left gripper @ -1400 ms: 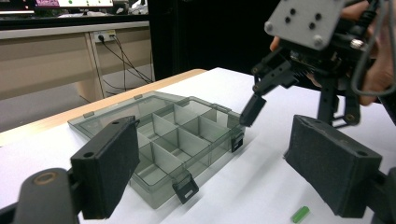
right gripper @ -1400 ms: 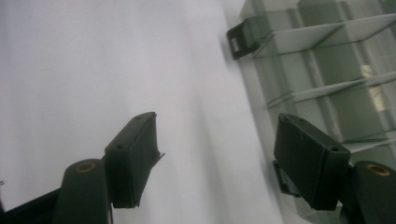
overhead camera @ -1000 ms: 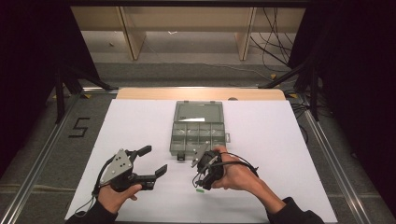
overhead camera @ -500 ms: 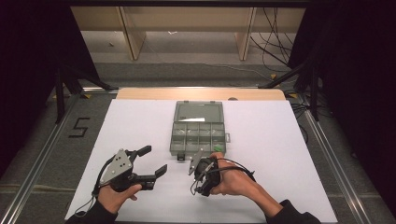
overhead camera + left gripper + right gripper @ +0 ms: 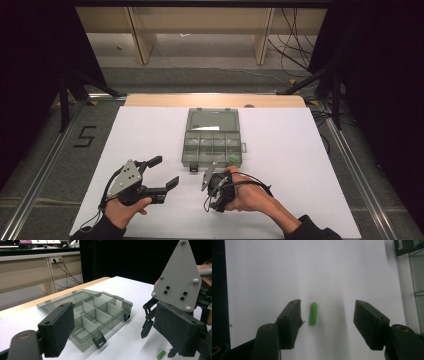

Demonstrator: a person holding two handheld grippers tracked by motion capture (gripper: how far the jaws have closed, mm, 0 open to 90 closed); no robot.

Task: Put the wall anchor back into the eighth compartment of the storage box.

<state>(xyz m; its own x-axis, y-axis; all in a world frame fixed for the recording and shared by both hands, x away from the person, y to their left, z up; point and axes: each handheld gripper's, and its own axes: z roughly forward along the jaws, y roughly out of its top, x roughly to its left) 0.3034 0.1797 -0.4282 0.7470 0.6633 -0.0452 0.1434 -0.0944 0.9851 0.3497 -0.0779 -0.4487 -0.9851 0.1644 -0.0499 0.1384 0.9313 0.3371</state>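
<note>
A small green peg lies on the white table, between the open jaws of my right gripper and closer to the left jaw, touching neither. In the high view my right gripper points down at the table just in front of a grey compartment box. The box's clear lid lies folded back. Another green bit sits in the box's near right compartment. My left gripper hovers open to the left, empty. In the left gripper view, the peg lies under the right gripper.
A wooden strip borders the table's far edge. Metal rails run along both sides, and a "5" is marked on the floor at left. Cables lie at the back right. White tabletop stretches wide on either side of the box.
My right gripper has moved a little toward the person and down onto the table in front of the box. The left gripper has stayed where it was.
</note>
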